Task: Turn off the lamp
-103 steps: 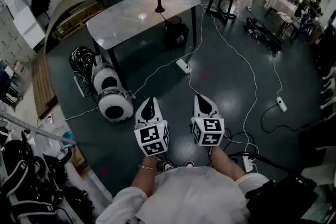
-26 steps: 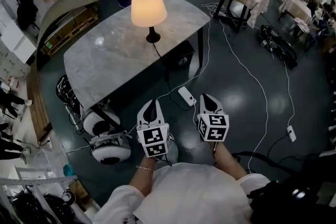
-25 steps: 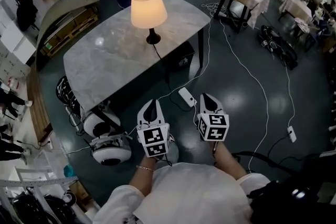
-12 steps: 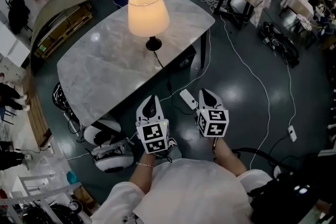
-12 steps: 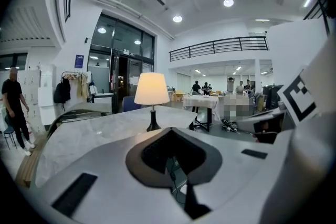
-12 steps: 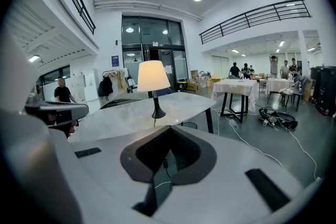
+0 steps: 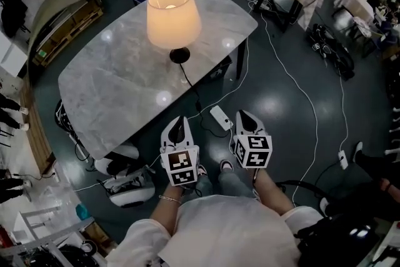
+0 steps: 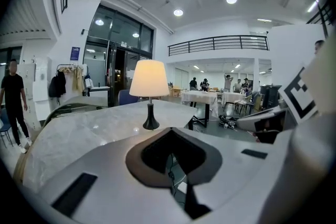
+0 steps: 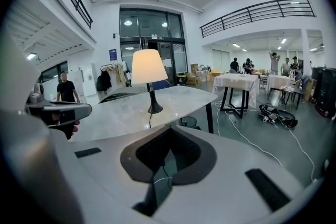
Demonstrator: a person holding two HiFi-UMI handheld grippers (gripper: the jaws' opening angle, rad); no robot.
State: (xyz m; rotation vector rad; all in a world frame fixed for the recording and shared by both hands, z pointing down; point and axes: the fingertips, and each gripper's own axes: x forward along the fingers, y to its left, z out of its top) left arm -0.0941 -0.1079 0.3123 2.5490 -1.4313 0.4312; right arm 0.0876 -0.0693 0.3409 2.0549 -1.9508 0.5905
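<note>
Holding both claws side by side short of the bench's near edge, over the dark floor, tips aimed toward the bench.

Left claw (image 7: 179, 120): clenched, tips met, nothing between them. The left gripper view shows only the spade-shaped gap behind the closed tips, with floor and a cable seen through it.

Right claw (image 7: 242, 115): likewise clenched on nothing; the right gripper view shows the same closed outline.

Lamp (image 7: 174, 17): lit, shade glowing warm, upright on its small black foot. It stands on the grey marble-look bench (image 7: 106, 90), toward the far side of the top and near its middle across. Well apart from both claws; neither touches it.

Relative position, head view: lamp lies almost straight ahead of the left claw, and ahead and to the left of the right claw. Left gripper view: lamp sits above the closed tips and a little left of their line. Right gripper view: same, slightly left of the tip line, with bare bench top between.

Black cord (image 7: 189, 87) runs from the lamp foot toward the claws and over the near bench edge. White power strip (image 7: 220, 117) lies on the floor between the two claw tips, just ahead of them.
</note>
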